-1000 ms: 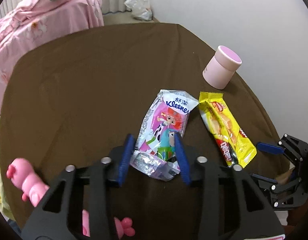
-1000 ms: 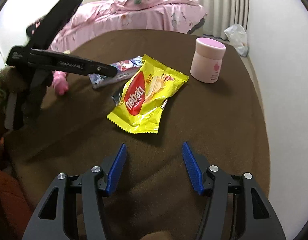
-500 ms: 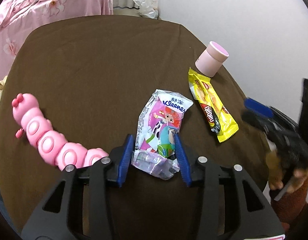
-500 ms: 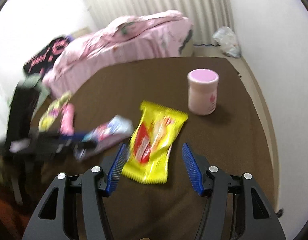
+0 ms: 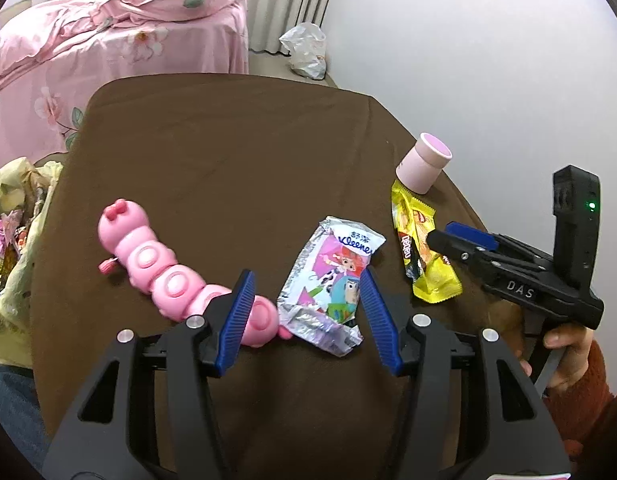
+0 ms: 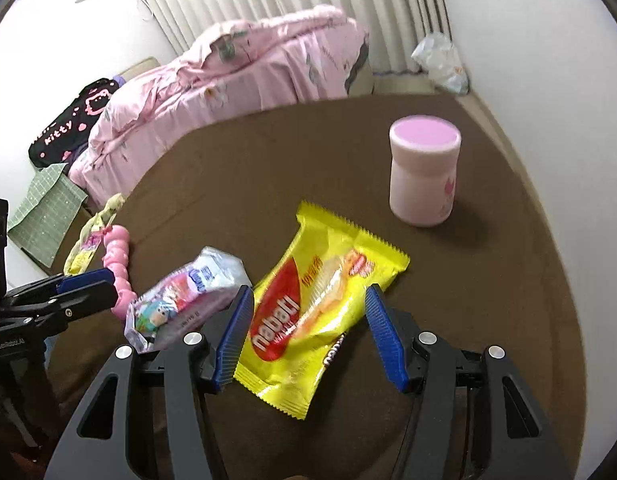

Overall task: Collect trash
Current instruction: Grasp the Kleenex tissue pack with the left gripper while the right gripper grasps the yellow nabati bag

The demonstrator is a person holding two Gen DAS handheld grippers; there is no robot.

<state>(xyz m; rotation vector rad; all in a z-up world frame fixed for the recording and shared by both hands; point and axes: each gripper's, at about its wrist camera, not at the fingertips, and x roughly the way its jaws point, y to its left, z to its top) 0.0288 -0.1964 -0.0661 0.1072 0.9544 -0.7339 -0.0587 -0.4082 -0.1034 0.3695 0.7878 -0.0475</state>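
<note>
A Kleenex tissue pack (image 5: 332, 276) with cartoon print lies on the brown table (image 5: 228, 152). My left gripper (image 5: 308, 314) hangs just over its crumpled near end. Its jaws are opening, and the pack sits between them with neither pad pressing on it. A yellow Nabati wrapper (image 6: 320, 312) lies flat to the right, over a dark wrapper (image 6: 334, 354). My right gripper (image 6: 310, 334) stands open above the yellow wrapper, one finger on each side and not touching it. The left wrist view also shows the yellow wrapper (image 5: 422, 256), with the right gripper (image 5: 460, 240) over it.
A pink caterpillar toy (image 5: 156, 264) lies left of the tissue pack, its tail end by my left finger. A pink lidded jar (image 6: 424, 176) stands at the far right. A yellow bag (image 5: 16, 208) holding wrappers hangs off the left table edge. A pink bed (image 5: 108, 40) stands beyond.
My left gripper has drawn back and risen, and its jaws have widened off the tissue pack. My right gripper has moved over the yellow wrapper, which now lies between its fingers.
</note>
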